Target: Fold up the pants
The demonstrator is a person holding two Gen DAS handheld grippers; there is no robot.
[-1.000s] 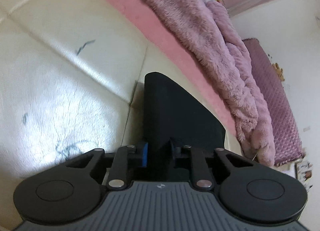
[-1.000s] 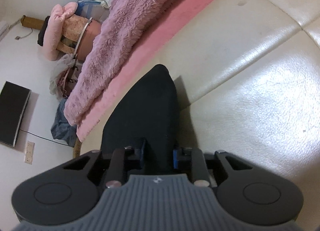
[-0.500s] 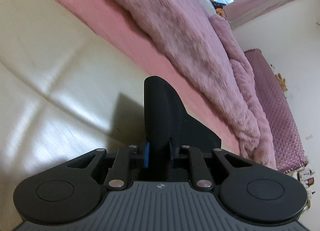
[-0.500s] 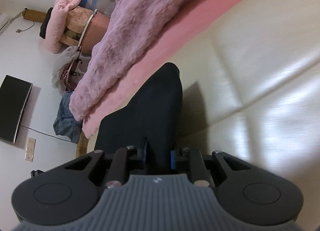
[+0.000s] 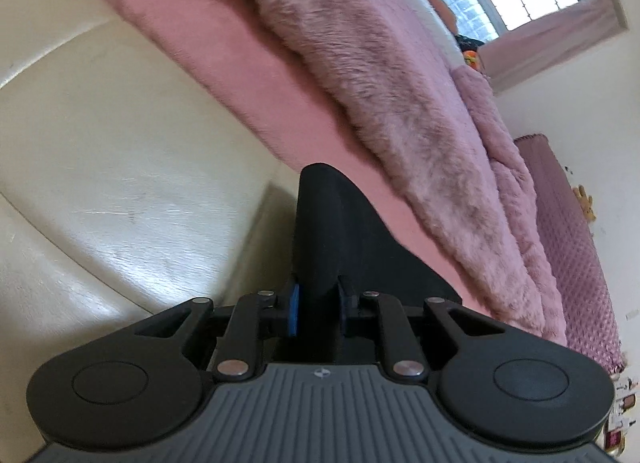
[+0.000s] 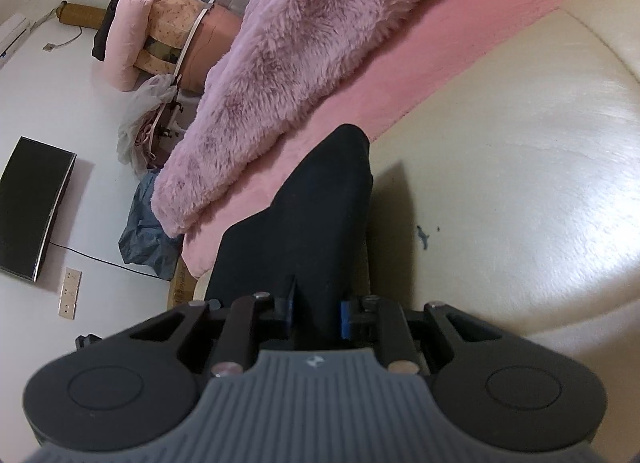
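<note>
Here, in the left wrist view, the left gripper point(image 5: 318, 309) is clamped on a raised fold of the black pants point(image 5: 332, 235) above the cream cushion point(image 5: 120, 167), near the pink sheet point(image 5: 240, 75). In the right wrist view, the right gripper point(image 6: 318, 313) likewise pinches the black pants point(image 6: 312, 219) beside the furry blanket point(image 6: 280, 63).

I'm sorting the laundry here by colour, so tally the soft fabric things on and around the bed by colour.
Black: 1, the pants, pinched by the left tongs and right tongs
Mauve: 1, the fluffy blanket
Pink: 2, the bed sheet and the padded jacket
Total: 4
</note>
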